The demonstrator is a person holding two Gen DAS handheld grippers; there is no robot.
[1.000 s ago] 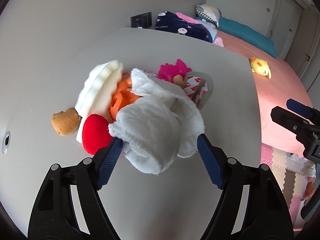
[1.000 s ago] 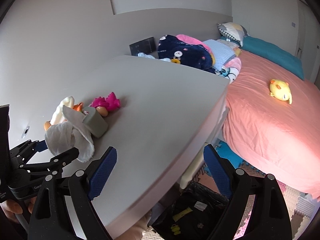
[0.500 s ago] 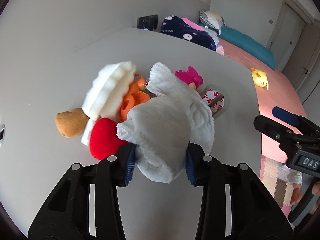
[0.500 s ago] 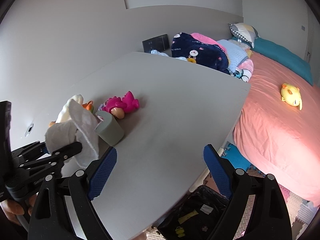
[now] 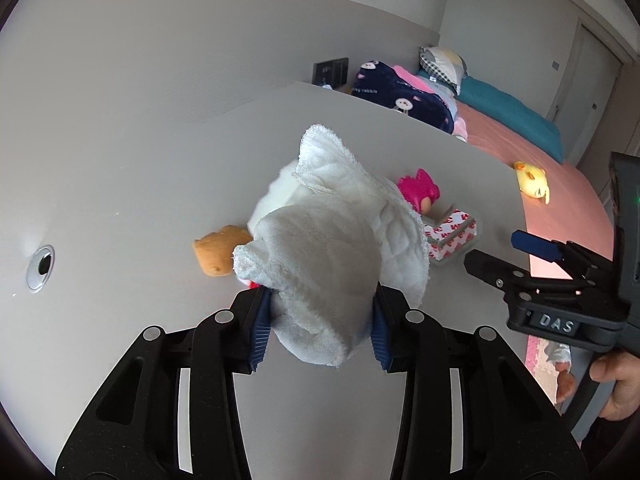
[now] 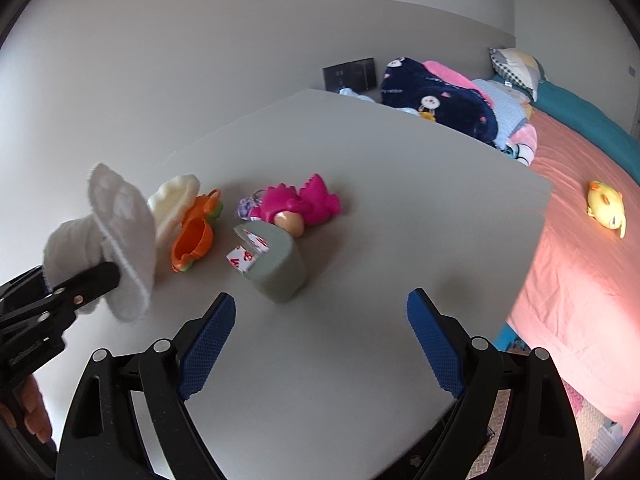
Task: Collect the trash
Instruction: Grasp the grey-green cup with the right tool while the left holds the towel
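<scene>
Pinching crumpled white quilted cloth (image 5: 320, 264) in left gripper (image 5: 318, 326) | soft, light, floppy; hold bunched middle | right gripper (image 6: 320, 336) gaping, empty

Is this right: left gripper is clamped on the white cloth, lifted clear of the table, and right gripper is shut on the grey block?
Not quite. The left gripper is clamped on the white cloth, clear of the table, but the right gripper is open and holds nothing. The right wrist view shows its jaws wide apart, with the grey block resting on the table beyond them.
</scene>
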